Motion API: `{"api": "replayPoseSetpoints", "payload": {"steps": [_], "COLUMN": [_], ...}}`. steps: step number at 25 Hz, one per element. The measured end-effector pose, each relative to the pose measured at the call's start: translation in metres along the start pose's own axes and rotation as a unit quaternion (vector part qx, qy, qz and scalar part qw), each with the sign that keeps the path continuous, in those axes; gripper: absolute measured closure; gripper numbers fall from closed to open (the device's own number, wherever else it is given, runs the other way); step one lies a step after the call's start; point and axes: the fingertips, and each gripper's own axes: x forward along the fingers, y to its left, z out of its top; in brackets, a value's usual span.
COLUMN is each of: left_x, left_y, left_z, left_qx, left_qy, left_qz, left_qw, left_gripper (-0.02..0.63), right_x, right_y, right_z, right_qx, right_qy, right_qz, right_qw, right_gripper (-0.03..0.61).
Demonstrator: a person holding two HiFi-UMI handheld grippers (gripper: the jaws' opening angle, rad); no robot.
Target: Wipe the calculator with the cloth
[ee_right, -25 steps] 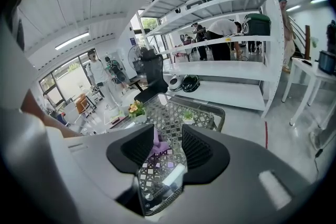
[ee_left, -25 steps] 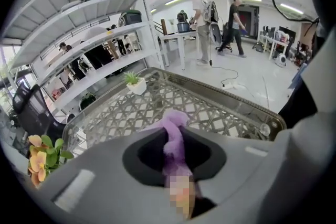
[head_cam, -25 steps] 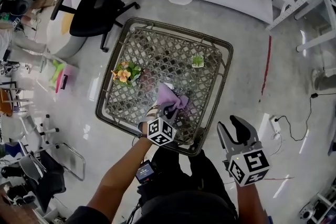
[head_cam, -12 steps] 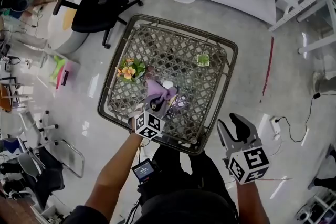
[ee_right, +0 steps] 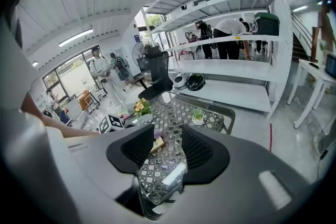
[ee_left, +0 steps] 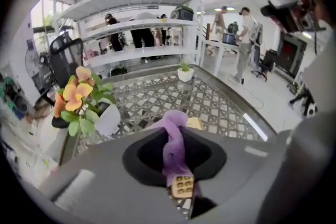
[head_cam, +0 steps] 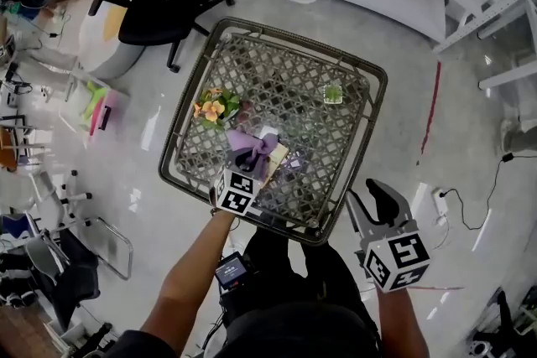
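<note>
Bright, even white light fills every view. Long ceiling strip lights point(ee_right: 76, 38) glow overhead; the glossy floor point(head_cam: 147, 134) carries pale glare. Both gripper views bulge fisheye-style with black corners, their near foregrounds blurred.

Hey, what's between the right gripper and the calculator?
Nothing stands there: the head view shows only bare lattice tabletop and its near rim between the right gripper and the calculator.

cloth point(head_cam: 252, 148) hides most of the calculator point(head_cam: 276, 153)
</note>
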Motion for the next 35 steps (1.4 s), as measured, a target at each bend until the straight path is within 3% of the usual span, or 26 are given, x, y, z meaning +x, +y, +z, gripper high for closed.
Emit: {"api": "replayPoseSetpoints", "payload": {"steps": [3,7,15,24,26,29,32,35], "left_x": [0.002,-0.002,-0.001,0.000,0.002,0.004,0.003,-0.003], "left_y": [-0.004,-0.008,-0.031,-0.067,-0.077,-0.090,-0.089,-0.079], "left_z": [-0.002,-0.002,-0.004,-0.001,-0.002,-0.007,-0.014,-0.019], "left_qx": [-0.074,-0.113,-0.104,-0.055,-0.011,0.119,0.252,0.345], "left_qy": [-0.005,-0.014,-0.018,-0.010,-0.004,0.011,0.022,0.024], "left_qz": [0.009,0.024,0.017,-0.008,-0.017,-0.039,-0.064,-0.089], "left_qw": [0.9972,0.9933,0.9943,0.9984,0.9998,0.9920,0.9653,0.9340], "left_gripper": [0.503,0.503,0.503,0.503,0.503,0.503,0.503,0.503], "right_x": [0.001,-0.002,-0.007,-0.014,-0.015,-0.017,-0.018,-0.016], "right_y": [0.002,-0.002,-0.006,-0.009,-0.010,-0.012,-0.013,-0.012], "right_z": [-0.002,-0.007,-0.013,-0.015,-0.016,-0.018,-0.020,-0.022], "right_qx": [-0.001,-0.001,0.000,0.002,0.002,0.003,0.004,0.004], "right_qy": [0.004,0.007,0.009,0.008,0.008,0.007,0.007,0.007], "right_qz": [0.002,-0.002,-0.004,-0.008,-0.008,-0.008,-0.008,-0.007], "right_qw": [1.000,1.000,1.000,1.000,1.000,1.000,1.000,1.000], "right_gripper": [0.413,0.413,0.413,0.413,0.413,0.413,0.413,0.413]}}
